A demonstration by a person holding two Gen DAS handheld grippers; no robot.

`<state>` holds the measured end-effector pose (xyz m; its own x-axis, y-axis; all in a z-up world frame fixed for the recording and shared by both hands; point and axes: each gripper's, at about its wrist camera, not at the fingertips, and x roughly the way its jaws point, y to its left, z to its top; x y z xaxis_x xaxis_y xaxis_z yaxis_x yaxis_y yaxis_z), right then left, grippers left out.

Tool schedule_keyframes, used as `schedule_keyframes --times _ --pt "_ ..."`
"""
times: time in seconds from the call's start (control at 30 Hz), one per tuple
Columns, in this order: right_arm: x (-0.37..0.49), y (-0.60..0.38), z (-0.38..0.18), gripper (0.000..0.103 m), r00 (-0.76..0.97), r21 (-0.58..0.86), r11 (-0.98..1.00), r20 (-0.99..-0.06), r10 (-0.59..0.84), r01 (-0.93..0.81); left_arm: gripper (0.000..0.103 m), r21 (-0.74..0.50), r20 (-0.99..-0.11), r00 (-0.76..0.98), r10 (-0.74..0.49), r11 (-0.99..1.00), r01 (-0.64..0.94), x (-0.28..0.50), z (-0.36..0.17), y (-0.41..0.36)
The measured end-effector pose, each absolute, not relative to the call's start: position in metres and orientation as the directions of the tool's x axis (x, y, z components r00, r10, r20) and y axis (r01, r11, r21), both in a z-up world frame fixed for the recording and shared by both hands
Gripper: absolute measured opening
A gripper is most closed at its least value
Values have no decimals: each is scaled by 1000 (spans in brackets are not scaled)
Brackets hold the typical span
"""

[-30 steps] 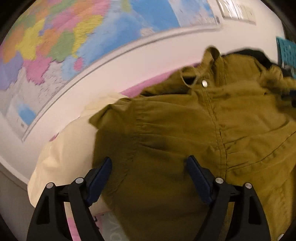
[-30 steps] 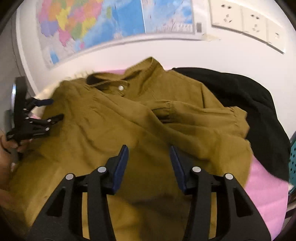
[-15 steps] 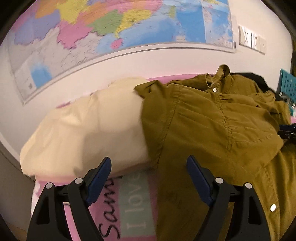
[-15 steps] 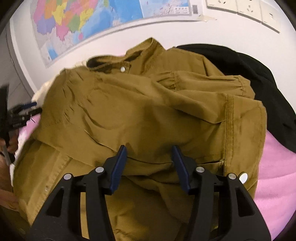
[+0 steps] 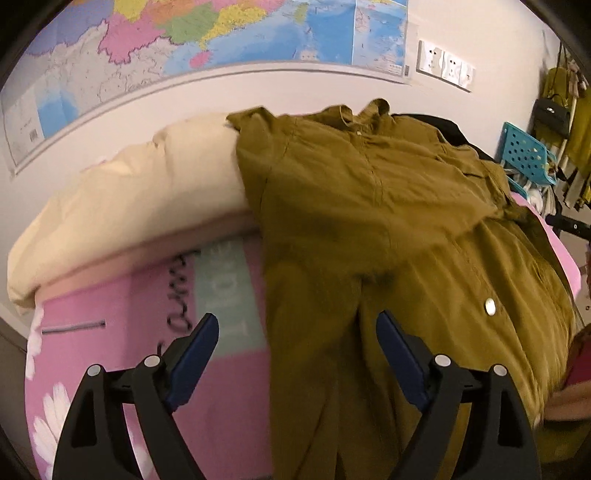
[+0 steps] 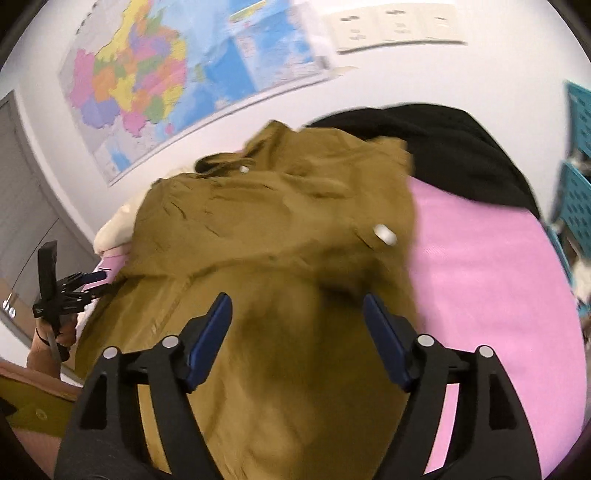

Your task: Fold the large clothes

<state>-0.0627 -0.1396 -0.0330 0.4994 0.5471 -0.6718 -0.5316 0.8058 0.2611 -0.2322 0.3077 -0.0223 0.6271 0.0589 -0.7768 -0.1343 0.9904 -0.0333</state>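
pink bedding (image 5: 110,369) under both spread grippers, angled down.

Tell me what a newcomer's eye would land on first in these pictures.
The olive-green shirt dominates, spread over the pink bedsheet in the middle of both views, its collar toward the wall. Behind it hangs a bright multicoloured map, and a cream pillow lies at the shirt's left in the left wrist view. A black garment is heaped at the far right of the bed.
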Motion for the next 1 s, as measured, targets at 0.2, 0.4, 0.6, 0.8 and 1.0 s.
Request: schedule_keyframes --times 0.2,0.4,0.6,0.8,1.0 --pt "-92 -192 -61 77 480 358 835 -693 538 -418 85 -123 -793 609 -31 986 -110 -265 -33 313" --pt "-120 -198 -77 77 461 387 810 -677 573 -440 87 -234 -799 586 -137 968 -91 -281 -49 313" --pt "-136 -197 -82 71 383 488 729 -631 675 -479 91 -311 -766 597 -237 950 -21 -295 -50 302" --pt "-146 -194 -87 56 319 550 667 -599 734 -503 91 -437 -703 595 -390 897 72 -310 -52 289" --pt "-138 -199 -100 20 322 618 661 -580 749 -425 86 -465 -694 622 -364 885 -1 -308 -52 290"
